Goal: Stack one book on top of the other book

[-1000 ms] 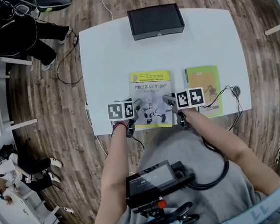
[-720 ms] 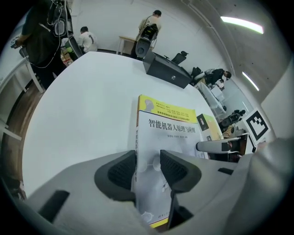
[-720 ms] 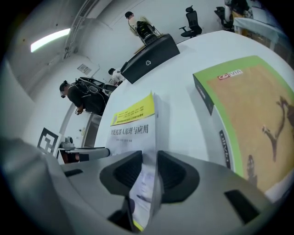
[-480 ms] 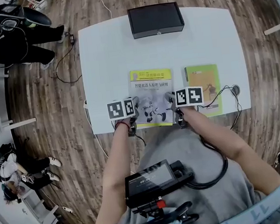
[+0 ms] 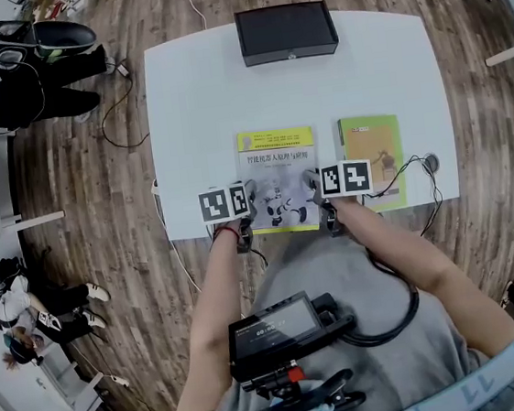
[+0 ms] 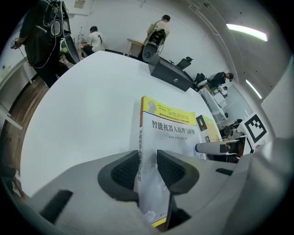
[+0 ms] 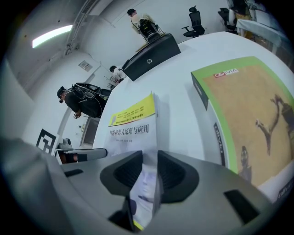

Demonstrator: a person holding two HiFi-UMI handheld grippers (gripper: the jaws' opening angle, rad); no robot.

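Their jaws having just been closing, the left gripper (image 5: 250,195) and right gripper (image 5: 312,183) pinch the white-and-yellow book (image 5: 276,163) at its 7 and 5 o'clock corners, so lifting it onto the green book (image 5: 373,152) at its 3 o'clock seems next.

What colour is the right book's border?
Green; the book shows best in the right gripper view.

On the table (image 5: 191,115), the middle book (image 5: 275,156) lies by the near edge, with the second book (image 5: 371,150) just to its right, not touching. A box (image 5: 286,33) sits at the far edge, behind them. The left gripper (image 5: 250,199) clasps the middle book's near left corner, the right gripper (image 5: 313,184) its near right corner
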